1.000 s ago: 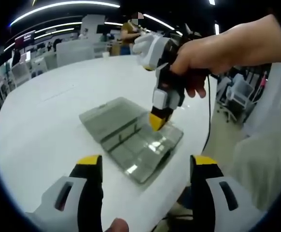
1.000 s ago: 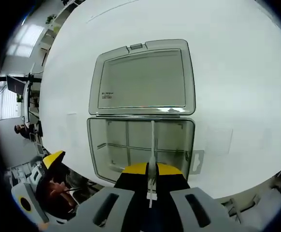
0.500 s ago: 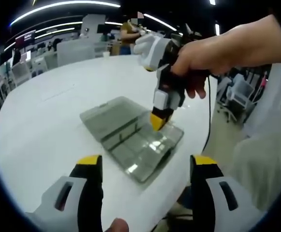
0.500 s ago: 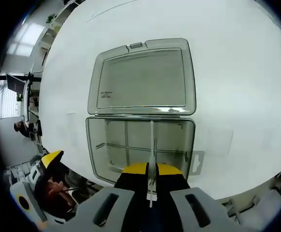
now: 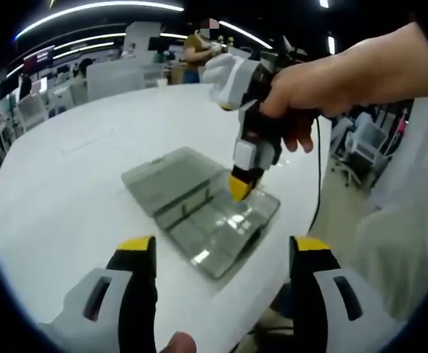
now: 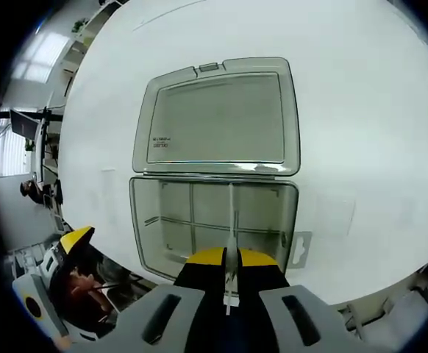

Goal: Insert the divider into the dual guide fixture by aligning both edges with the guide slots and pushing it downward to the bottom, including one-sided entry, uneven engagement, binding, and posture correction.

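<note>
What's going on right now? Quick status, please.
Right gripper shut on divider, over open box. Left gripper open, holding nothing. Nothing in the way.

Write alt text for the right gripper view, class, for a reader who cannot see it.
The right tongs, shut on a thin clear divider, hold it over the tray of an open clear plastic organiser box on a white table. The box's lid lies flat beyond the tray. The left tongs show at the lower left.

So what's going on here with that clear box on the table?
A person's right gripper is shut on a thin divider, holding it over the base of an open clear plastic box on a white table. The left gripper waits open nearby, holding nothing. Whether the divider's edges sit in the slots is unclear.
</note>
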